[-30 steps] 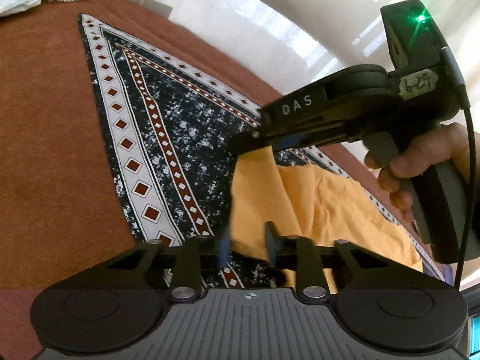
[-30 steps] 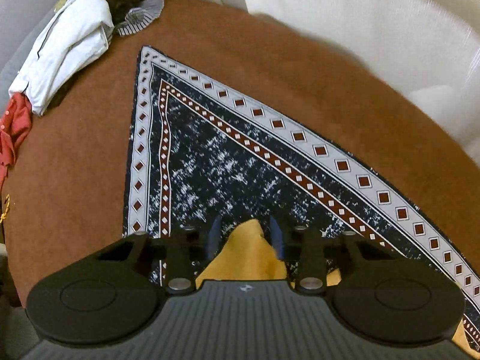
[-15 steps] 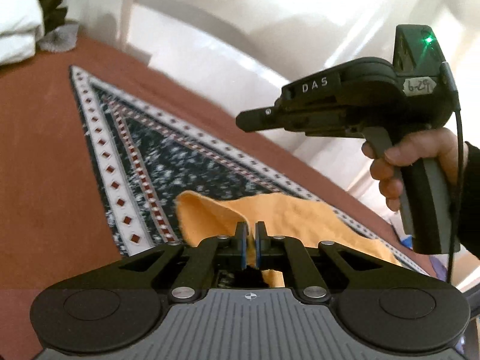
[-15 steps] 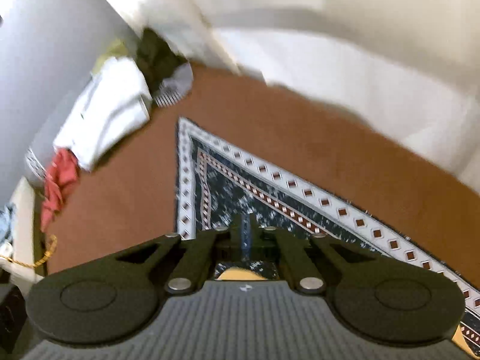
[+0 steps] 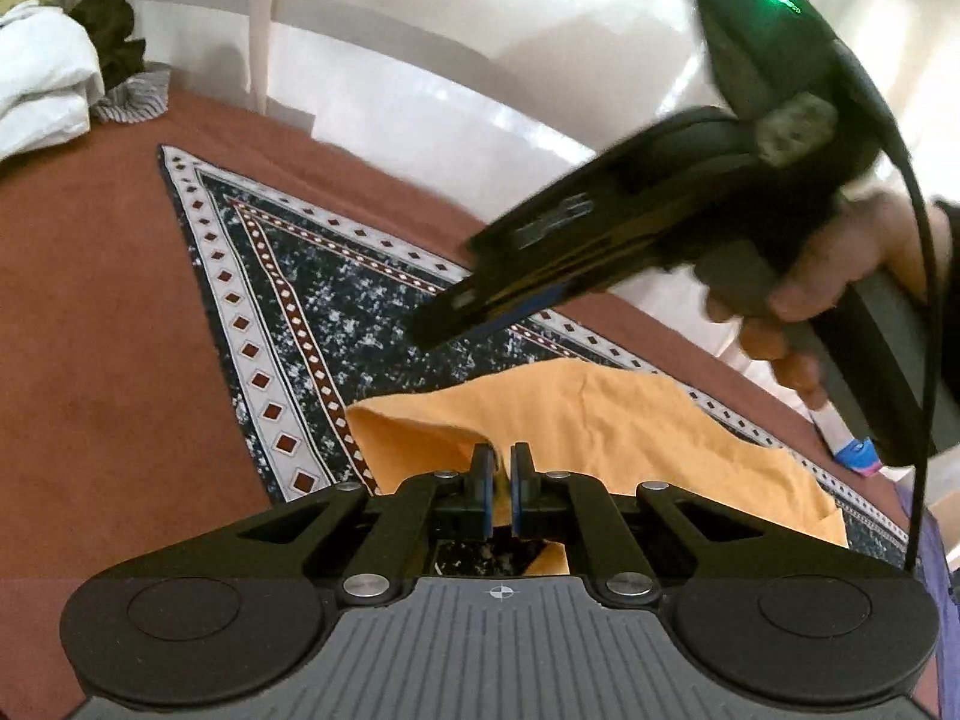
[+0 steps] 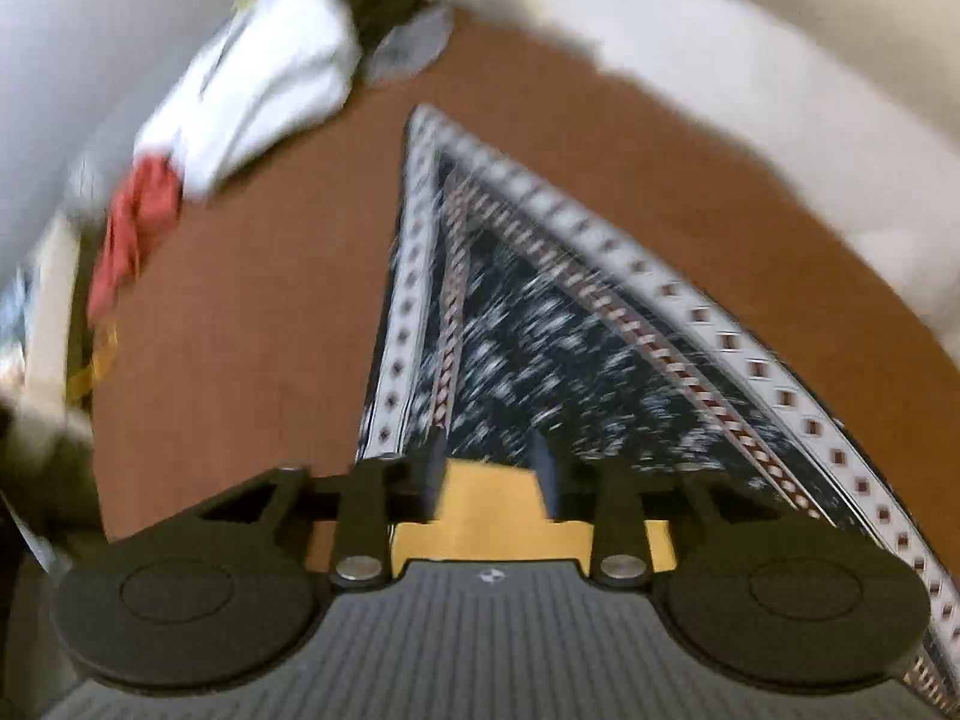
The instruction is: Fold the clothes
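Observation:
A yellow-orange garment (image 5: 600, 420) lies on a black patterned cloth (image 5: 336, 300) with a white diamond border, spread on a brown surface. My left gripper (image 5: 502, 468) is shut on a fold of the yellow garment near its left edge. My right gripper (image 6: 489, 468) is open above the yellow garment (image 6: 486, 504), its fingers on either side of the edge. It also shows in the left wrist view (image 5: 444, 324), blurred, hovering above the patterned cloth (image 6: 540, 330).
A pile of white clothes (image 5: 36, 84) and dark and striped items lie at the far left corner of the brown surface (image 5: 90, 360). In the right wrist view the white pile (image 6: 258, 78) and a red garment (image 6: 138, 222) lie at the far left.
My right gripper has opened and swung down toward the cloth. My left gripper stays shut on the yellow garment, which has been drawn a little nearer.

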{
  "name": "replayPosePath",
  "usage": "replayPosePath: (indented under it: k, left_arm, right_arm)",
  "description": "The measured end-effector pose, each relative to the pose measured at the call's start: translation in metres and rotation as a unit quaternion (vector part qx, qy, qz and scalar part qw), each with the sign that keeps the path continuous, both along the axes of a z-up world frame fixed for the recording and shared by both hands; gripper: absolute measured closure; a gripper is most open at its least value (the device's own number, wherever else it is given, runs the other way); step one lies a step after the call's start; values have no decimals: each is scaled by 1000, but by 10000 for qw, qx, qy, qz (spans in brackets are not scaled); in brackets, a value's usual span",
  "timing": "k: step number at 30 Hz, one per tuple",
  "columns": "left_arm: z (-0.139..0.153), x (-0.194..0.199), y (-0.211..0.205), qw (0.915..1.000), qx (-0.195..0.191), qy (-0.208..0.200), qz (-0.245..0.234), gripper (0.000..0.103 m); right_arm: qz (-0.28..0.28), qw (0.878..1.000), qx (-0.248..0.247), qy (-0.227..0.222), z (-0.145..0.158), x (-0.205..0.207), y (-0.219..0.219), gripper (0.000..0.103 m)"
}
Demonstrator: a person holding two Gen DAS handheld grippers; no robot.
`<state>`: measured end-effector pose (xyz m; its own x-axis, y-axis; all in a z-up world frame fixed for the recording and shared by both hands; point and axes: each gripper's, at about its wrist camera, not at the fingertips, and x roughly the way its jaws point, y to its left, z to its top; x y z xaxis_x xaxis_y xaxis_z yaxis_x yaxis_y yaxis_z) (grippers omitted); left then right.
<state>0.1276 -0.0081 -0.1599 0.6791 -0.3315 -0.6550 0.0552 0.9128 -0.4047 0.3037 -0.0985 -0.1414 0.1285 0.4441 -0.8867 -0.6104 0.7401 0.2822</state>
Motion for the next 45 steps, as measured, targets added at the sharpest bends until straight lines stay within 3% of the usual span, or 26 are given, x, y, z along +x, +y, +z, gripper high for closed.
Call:
replayPosePath:
  k: [5,9,12,14,15,16,17,25,30,35,40,45]
  left_arm:
    - [-3,2,-3,10000,-53,8,-63,102]
    - [-5,1,-4,9999,-117,34,-94,102]
    - [-6,0,-3,9998,-138,49,-102,102]
    - [-6,-1,-3,9998,-148,47,-109,102]
    - [-5,-1,-3,9998,-142,42,-110,102]
    - [-5,-2,-3,9999,-132,40,-105,102]
    - [-4,-2,-3,9999,-127,36,-91,102]
    - [13,-6,-6,9995,-200,-142,-199,102]
    - [25,-9,-27,9980,-208,-272,-540,102]
    - [25,-8,-55,9943,-115,-249,-1028,101]
    - [8,-4,-83,9898,68,32,-1421,101]
    - [-14,0,-101,9859,341,368,-1598,96]
  right_arm:
    - [1116,9895,-923,40,-15,-8,53,63]
    - [1916,9650,-1786,-75,-28,-24,80,60]
    - [2207,9478,-2267,-403,-37,-34,91,61]
    - [2200,9454,-2363,-448,-41,-35,93,63]
    - [2177,9472,-2313,-437,-41,-35,93,72]
    - [2144,9495,-2248,-431,-40,-35,92,88]
    - [2073,9528,-2171,-453,-38,-35,90,102]
    - [841,9889,-1081,-574,11,-27,37,101]
    - [-266,9979,-126,-571,41,-28,-20,101]
    - [-1309,9872,560,-725,47,-54,-92,101]
    - [-2397,9651,839,-633,9,-79,-151,101]
    - [-3139,9452,875,-215,-39,-100,-186,101]
